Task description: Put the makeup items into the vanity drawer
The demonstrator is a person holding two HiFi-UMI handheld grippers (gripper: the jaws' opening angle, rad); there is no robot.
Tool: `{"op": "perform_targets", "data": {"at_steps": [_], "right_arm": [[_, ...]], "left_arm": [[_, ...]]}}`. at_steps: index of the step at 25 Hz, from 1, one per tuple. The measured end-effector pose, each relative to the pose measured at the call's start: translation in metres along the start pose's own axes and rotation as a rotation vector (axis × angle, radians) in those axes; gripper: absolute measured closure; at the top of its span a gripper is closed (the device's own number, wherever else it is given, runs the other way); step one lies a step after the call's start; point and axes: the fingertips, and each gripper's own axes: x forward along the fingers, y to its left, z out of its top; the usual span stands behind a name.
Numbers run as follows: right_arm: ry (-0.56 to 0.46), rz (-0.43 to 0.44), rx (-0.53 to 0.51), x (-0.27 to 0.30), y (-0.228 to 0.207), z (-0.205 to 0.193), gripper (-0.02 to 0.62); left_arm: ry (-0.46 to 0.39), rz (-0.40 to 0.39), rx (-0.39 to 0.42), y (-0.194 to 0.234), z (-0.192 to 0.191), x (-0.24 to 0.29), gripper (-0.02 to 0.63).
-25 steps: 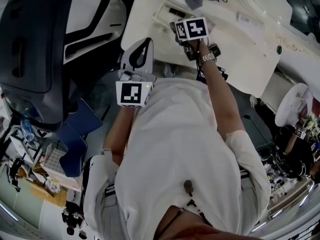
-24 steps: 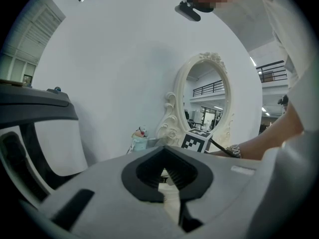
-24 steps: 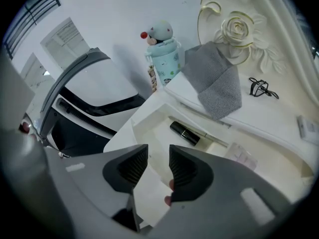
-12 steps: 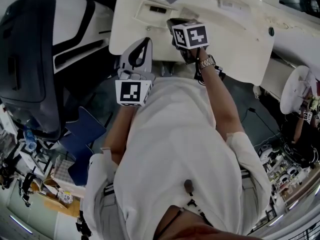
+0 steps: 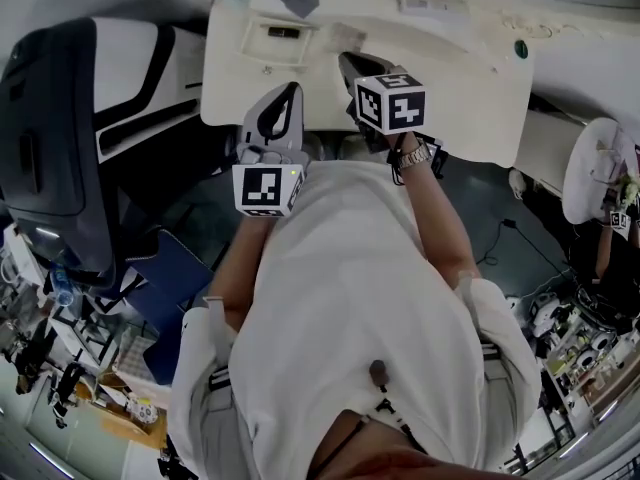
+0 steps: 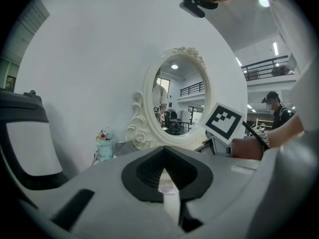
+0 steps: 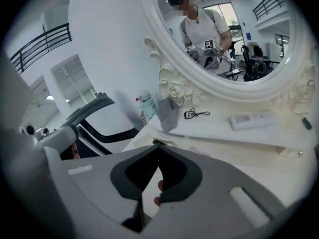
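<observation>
Pressed together along a thin seam and pinching nothing: the left tongs, smooth grey moulded shells round black ribbed pads. Same grey-and-black build on the right tongs, just been closing and now pressed together too, with no item between the pads. Both held out side by side over the near edge of the cream tabletop, glossy and rounded at the corners.

Just ahead of the right tongs' tips and a little to their left, ahead of the left tongs as well: the shallow rectangular drawer, open, with one slim dark makeup item lying inside.

Further ahead, on a raised ledge: a black wire-loop eyelash curler, a flat white bar to its right, a folded grey pouch of soft cloth standing to its left, and beyond the pouch a pale blue bottle with a little figure on top. Behind all of these, an oval mirror in a carved white frame of scrolls and roses.

Well to the left of the left tongs, a black-and-white chair with a hard moulded shell. On the back of the right tongs, a white cube printed with black square markers, with a metal-link watch on the wrist behind it.
</observation>
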Motion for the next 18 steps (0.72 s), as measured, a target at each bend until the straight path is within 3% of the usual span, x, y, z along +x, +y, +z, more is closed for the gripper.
{"op": "perform_targets", "data": {"at_steps": [10,18], "right_arm": [[-0.225,-0.066,0.063,-0.104,-0.052,0.01,0.589],[-0.364,-0.055,0.16,-0.18,-0.095,0.009,0.589]], "left_arm": [[-0.006,-0.052,0.028,-0.078,0.01,0.037,0.601],[0.007,-0.087,0.053,-0.136,0.016,0.06,0.601]]}}
